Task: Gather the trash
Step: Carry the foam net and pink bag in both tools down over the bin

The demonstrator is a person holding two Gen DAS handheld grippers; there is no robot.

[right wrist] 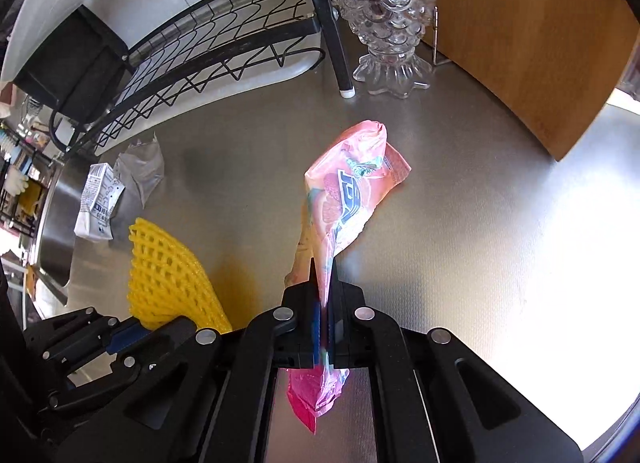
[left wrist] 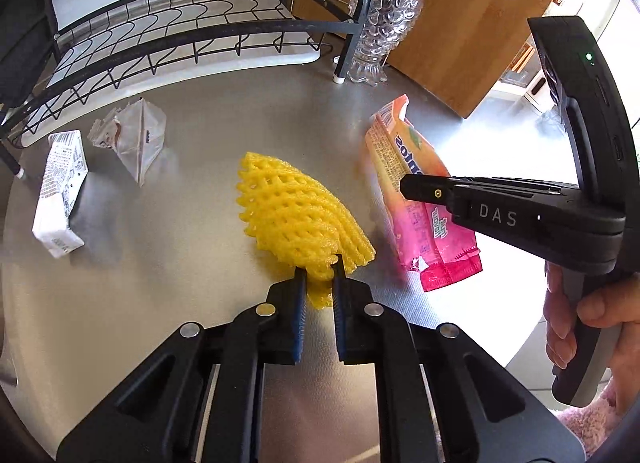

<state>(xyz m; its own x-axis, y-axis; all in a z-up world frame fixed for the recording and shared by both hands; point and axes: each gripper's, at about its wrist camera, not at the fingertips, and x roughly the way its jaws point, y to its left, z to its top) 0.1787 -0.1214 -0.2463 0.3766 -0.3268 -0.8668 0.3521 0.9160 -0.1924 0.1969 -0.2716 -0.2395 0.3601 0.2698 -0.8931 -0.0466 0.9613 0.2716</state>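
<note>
White carton (left wrist: 60,191) & clear wrapper (left wrist: 134,139) lie far left on steel counter (left wrist: 180,263), by dish rack (left wrist: 160,35). Centre: left gripper (left wrist: 320,275) pinched on yellow foam net (left wrist: 300,215). Right: right gripper (right wrist: 324,283) clamped tight on pink snack bag (right wrist: 352,187), lifted off counter

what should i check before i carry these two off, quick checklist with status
1. Left gripper pinching yellow foam net: ok, but only at its edge.
2. Right gripper clamped on pink wrapper: ok.
3. Wrapper clear of the counter: ok, it hangs from the jaws.
4. Net fully lifted: cannot tell.
5. Trash left behind: not ok, white carton and clear wrapper remain.
6. Bin in view: not ok.
</note>
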